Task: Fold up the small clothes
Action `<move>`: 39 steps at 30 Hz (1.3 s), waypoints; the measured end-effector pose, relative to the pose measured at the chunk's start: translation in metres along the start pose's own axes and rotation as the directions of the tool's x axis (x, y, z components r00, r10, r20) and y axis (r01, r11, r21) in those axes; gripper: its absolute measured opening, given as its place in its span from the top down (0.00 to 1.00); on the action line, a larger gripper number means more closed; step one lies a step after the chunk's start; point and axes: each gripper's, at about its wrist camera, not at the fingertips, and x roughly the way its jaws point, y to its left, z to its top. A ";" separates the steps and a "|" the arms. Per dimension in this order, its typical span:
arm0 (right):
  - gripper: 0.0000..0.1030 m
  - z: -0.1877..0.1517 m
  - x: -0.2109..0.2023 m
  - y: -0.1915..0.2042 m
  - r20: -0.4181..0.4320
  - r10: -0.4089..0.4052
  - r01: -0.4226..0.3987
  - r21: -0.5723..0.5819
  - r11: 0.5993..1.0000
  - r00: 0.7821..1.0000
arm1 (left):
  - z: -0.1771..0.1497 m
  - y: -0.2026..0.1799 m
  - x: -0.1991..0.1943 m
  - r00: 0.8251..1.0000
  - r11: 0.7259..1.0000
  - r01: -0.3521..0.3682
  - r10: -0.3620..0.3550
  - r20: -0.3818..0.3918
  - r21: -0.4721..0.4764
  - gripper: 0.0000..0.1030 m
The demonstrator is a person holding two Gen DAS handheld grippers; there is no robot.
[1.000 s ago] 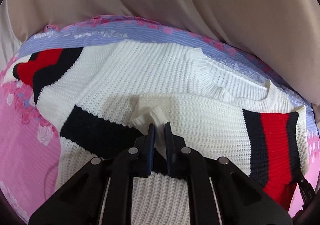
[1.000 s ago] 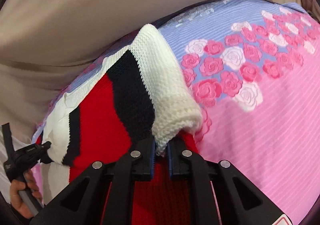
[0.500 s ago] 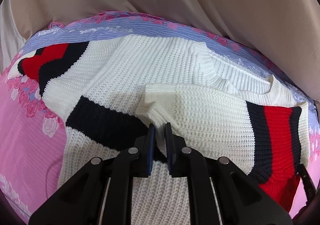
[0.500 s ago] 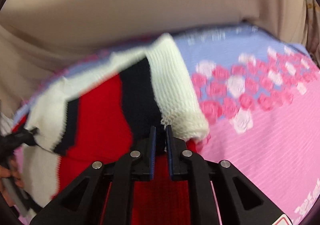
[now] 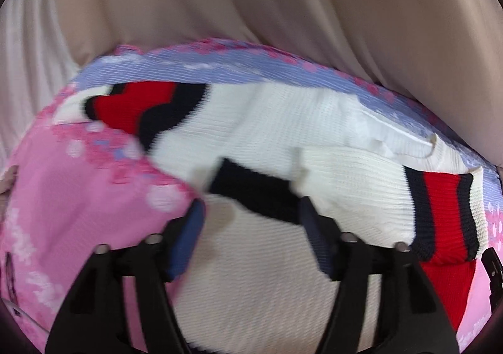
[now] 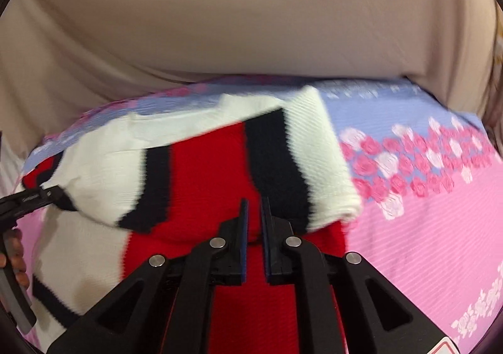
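Note:
A white knit sweater (image 5: 283,121) with black and red bands lies on the flowered bedspread (image 5: 78,196). My left gripper (image 5: 251,206) hovers over its black band (image 5: 251,190), jaws wide and opening, with nothing between them. One striped sleeve (image 5: 132,105) stretches out at the upper left. The other striped sleeve (image 6: 276,159) lies folded across the red part of the sweater's body. My right gripper (image 6: 254,206) hangs just in front of it, its jaws a narrow slit apart and opening, and no cloth shows between them. The left gripper (image 6: 28,198) shows at that view's left edge.
The pink and lilac bedspread (image 6: 424,212) spreads wide to the right of the sweater. Beige draped cloth (image 6: 251,24) rises behind the bed. A person's hand (image 6: 14,256) grips the left tool's handle at the left edge.
The left gripper let go of the white fold, opened wide and drew back upward. The right gripper lifted away from the sleeve cuff, which now rests on the sweater.

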 end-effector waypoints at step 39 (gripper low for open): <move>0.92 -0.025 0.136 0.617 -0.229 0.283 -0.358 -0.717 0.598 0.931 | -0.024 0.348 -0.025 0.978 0.930 -0.208 0.196 -0.069 -0.303 0.15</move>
